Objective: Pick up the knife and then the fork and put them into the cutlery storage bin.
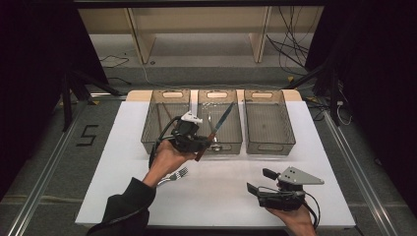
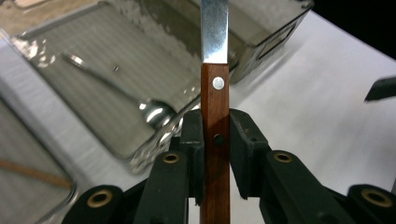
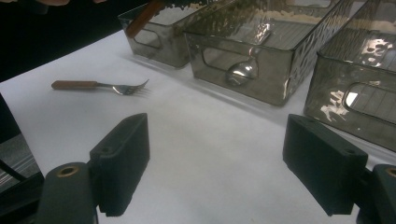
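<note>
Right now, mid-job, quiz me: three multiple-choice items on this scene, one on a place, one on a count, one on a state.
1. Where is the fork?
A. on the table
B. in a bin
C. in the right gripper

2. How many bins are there?
A. two
B. three
C. four

3. What is the left gripper doing?
A. hanging open
B. gripping a spoon
C. gripping the knife

Answers:
1 A, it lies on the white table in front of the bins, near the left forearm.
2 B, the left bin, middle bin and right bin stand in a row.
3 C, both jaws press the knife's wooden handle; the spoon lies in the middle bin.
</note>
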`<state>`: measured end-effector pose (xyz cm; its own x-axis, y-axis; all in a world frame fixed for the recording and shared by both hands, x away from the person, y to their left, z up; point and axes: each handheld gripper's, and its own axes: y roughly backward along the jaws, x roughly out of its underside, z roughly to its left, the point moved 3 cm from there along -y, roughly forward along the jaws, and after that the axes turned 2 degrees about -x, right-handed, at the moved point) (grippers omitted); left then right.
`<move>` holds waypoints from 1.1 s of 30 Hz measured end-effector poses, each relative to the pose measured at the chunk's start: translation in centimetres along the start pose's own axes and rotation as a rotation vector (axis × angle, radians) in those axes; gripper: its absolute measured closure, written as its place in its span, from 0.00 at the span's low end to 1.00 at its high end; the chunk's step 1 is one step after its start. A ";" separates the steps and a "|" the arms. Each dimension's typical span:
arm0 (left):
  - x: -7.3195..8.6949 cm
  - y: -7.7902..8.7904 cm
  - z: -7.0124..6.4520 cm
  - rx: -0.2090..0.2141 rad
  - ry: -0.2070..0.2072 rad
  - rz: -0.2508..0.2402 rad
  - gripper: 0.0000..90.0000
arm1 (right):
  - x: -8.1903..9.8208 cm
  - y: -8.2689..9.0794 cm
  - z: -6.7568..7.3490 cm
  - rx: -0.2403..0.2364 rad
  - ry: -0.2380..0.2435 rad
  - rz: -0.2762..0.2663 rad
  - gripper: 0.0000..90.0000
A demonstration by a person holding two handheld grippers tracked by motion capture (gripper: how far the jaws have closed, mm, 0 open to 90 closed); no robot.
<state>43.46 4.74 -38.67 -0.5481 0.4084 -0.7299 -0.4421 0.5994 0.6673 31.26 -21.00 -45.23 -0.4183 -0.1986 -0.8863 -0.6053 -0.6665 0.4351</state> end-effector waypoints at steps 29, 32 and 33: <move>-7.9 -8.9 -2.4 0.049 0.028 -0.038 0.84 | 0.2 0.1 0.4 -0.023 0.014 0.002 0.26; -8.2 -9.7 -2.5 0.054 0.036 -0.039 0.84 | 0.2 0.1 0.5 -0.026 0.013 0.003 0.26; -8.4 -9.9 -2.6 0.056 0.040 -0.039 0.84 | 0.2 0.1 0.5 -0.026 0.013 0.002 0.26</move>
<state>50.59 -6.39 -38.78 -0.5593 0.3572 -0.7480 -0.4235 0.6526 0.6283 30.78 -20.79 -45.31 -0.4106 -0.2089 -0.8876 -0.5864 -0.6849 0.4325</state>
